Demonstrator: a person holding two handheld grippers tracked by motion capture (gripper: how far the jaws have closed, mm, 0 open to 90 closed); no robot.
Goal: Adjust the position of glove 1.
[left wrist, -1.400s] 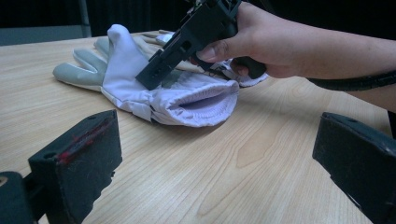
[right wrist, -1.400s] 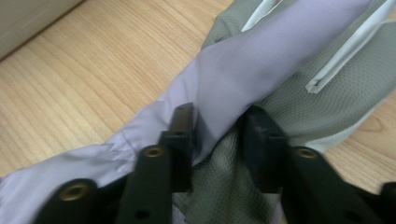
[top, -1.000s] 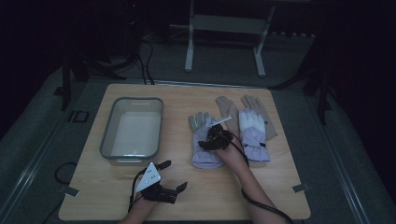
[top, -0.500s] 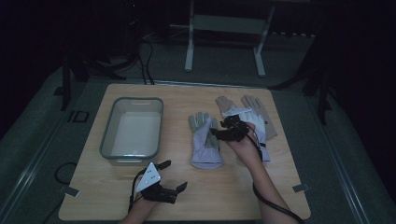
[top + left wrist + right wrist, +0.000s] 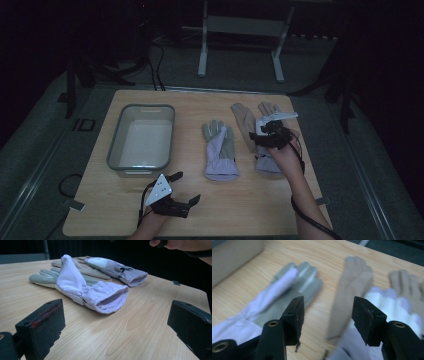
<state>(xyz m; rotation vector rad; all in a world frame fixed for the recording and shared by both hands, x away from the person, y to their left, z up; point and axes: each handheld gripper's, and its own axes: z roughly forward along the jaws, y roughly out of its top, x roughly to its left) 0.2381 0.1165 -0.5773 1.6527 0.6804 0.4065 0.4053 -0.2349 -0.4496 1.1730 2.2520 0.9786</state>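
Fingers first: on my left gripper (image 5: 186, 189) the two black jaws stand wide apart with nothing between them, low over the near edge of the light wooden table (image 5: 280, 220). In the left gripper view the cuff of the nearer lilac-and-grey fabric glove (image 5: 82, 288) lies ahead of those jaws, well apart from them, with bare wood between.

Far left on the table sits one clear rectangular plastic tub (image 5: 142, 139), just beyond my left gripper.

Two gloves lie to its right, cuffs toward me, fingers pointing to the far edge. The left one (image 5: 220, 150) is near the table's middle with its lilac back folded over the grey palm. The second glove, tan and lilac (image 5: 246, 124), lies just right of it, a strip of wood between them.

My right gripper (image 5: 262, 139) hangs over that second glove, near its cuff, jaws parted and holding nothing; in the right gripper view the tan fingers (image 5: 352, 287) run up between the two pads (image 5: 295, 320), though I cannot tell whether the pads touch the cloth.

Open wood runs along the near edge between my forearms and along the far-left strip beyond the tub. The right glove lies near the right edge.
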